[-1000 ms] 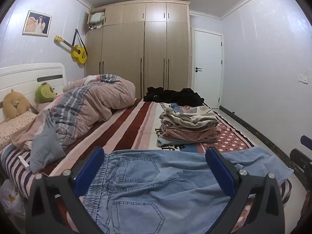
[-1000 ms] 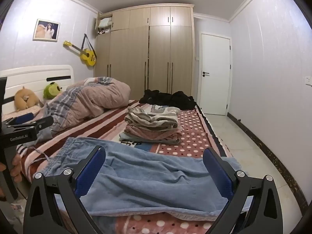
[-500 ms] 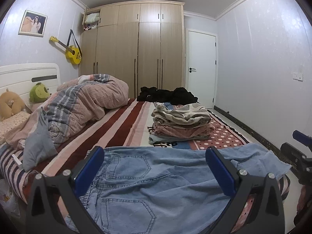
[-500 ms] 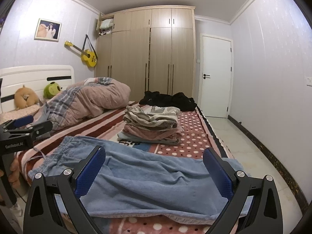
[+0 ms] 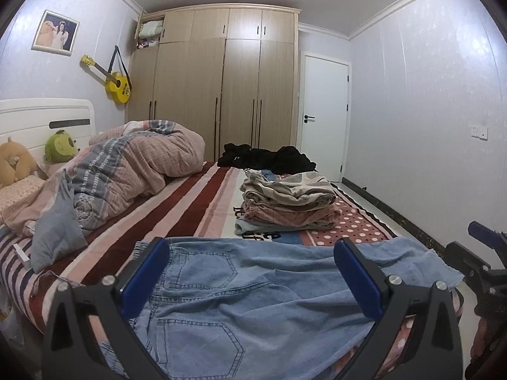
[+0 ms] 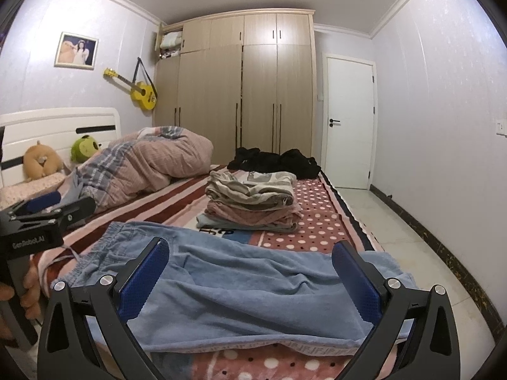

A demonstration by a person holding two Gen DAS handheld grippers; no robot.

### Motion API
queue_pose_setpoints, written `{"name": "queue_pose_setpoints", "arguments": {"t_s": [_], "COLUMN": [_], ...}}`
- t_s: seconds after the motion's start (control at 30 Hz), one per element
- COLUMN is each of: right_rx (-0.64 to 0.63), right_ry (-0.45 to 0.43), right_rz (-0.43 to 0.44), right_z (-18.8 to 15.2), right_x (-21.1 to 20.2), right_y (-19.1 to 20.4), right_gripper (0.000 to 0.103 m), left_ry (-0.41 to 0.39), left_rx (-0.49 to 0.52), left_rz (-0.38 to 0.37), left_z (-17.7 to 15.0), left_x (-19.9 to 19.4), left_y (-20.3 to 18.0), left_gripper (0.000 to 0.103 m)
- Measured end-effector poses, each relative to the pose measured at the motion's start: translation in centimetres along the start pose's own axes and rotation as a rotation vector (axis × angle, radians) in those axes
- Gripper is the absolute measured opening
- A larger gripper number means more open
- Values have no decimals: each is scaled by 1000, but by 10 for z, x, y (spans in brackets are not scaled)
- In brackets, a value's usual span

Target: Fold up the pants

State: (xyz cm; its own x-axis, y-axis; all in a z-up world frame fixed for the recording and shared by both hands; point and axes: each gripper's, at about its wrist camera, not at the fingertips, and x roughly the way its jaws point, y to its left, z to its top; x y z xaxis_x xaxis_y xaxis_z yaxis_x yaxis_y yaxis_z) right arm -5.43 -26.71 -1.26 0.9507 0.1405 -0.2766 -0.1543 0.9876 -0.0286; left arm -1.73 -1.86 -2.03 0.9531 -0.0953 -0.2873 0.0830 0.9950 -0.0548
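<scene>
The light-blue denim pants point(image 5: 253, 291) lie spread flat across the near edge of the bed point(image 5: 190, 209), back pockets up, waistband toward the left, legs running right toward the bed's side. The left gripper point(image 5: 252, 272) hangs over the waistband and pocket area, jaws spread wide, holding nothing. The right gripper point(image 6: 252, 272) hangs over the leg section, jaws equally wide, holding nothing. Neither gripper's blue pads point(image 6: 144, 280) touch the fabric. Beyond the pants sits a stack of folded clothes point(image 5: 286, 204) on the polka-dot part of the cover. A crumpled quilt point(image 5: 126, 171) lies to the left, and dark garments point(image 5: 266, 158) lie at the far end before the wardrobe point(image 5: 221, 85).
</scene>
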Motion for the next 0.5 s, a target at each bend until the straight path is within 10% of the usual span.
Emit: {"name": "queue_pose_setpoints", "arguments": {"t_s": [0.5], "right_rx": [-27], "right_ry": [-2], "right_rz": [-29], "right_z": [2], "right_x": [-10], "right_y": [-1], "right_gripper": [103], "left_ry": [-10], "left_rx": [13], "left_rz": [8], "left_z": [1], "left_x": [-6], "left_y": [-7], "left_gripper": [102]}}
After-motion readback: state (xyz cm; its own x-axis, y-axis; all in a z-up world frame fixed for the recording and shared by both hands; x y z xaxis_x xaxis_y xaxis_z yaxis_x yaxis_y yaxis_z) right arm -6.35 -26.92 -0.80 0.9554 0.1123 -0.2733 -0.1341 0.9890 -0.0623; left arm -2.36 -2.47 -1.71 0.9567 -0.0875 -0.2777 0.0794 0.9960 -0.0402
